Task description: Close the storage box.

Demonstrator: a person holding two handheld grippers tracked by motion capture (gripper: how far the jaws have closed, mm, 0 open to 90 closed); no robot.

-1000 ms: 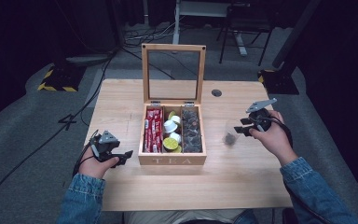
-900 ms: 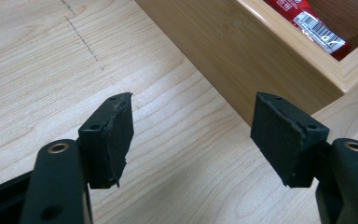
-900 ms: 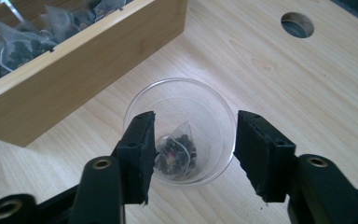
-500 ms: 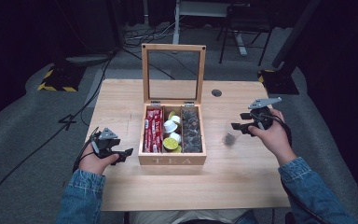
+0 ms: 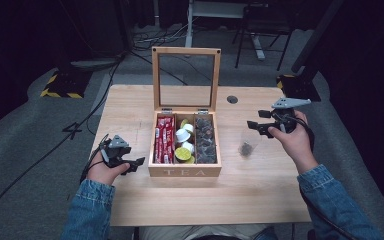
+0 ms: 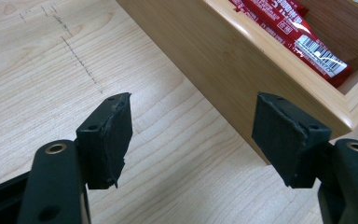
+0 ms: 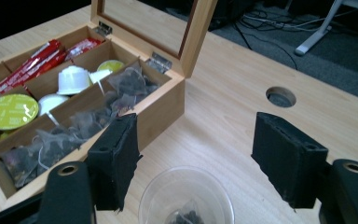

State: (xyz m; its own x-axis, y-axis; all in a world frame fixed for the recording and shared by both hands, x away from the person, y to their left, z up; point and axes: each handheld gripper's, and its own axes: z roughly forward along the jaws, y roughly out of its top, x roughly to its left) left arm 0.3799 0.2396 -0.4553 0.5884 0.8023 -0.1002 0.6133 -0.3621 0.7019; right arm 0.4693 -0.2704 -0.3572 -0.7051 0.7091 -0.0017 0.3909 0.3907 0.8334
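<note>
An open wooden tea box [image 5: 185, 172] stands mid-table with its glass lid [image 5: 185, 77] upright. It holds red packets [image 5: 164, 140], capsules [image 5: 183, 145] and tea bags [image 5: 205, 140]. Right of it is a clear plastic cup [image 5: 246, 145] with a dark tea bag [image 7: 186, 217] inside. My right gripper [image 5: 255, 120] hovers just above and behind the cup. Its jaws have just been opening, and in the right gripper view [image 7: 196, 123] nothing is between the pads. My left gripper [image 5: 134, 165] rests open and bare by the box's left wall [image 6: 223, 60].
A round cable hole [image 5: 232, 99] lies in the table behind the cup. Bare tabletop [image 5: 230, 200] stretches in front of the box. Cables and stands sit on the grey floor beyond the table's far edge.
The right gripper's jaws stand a little wider apart than before. Both hands, the cup and the box keep their places.
</note>
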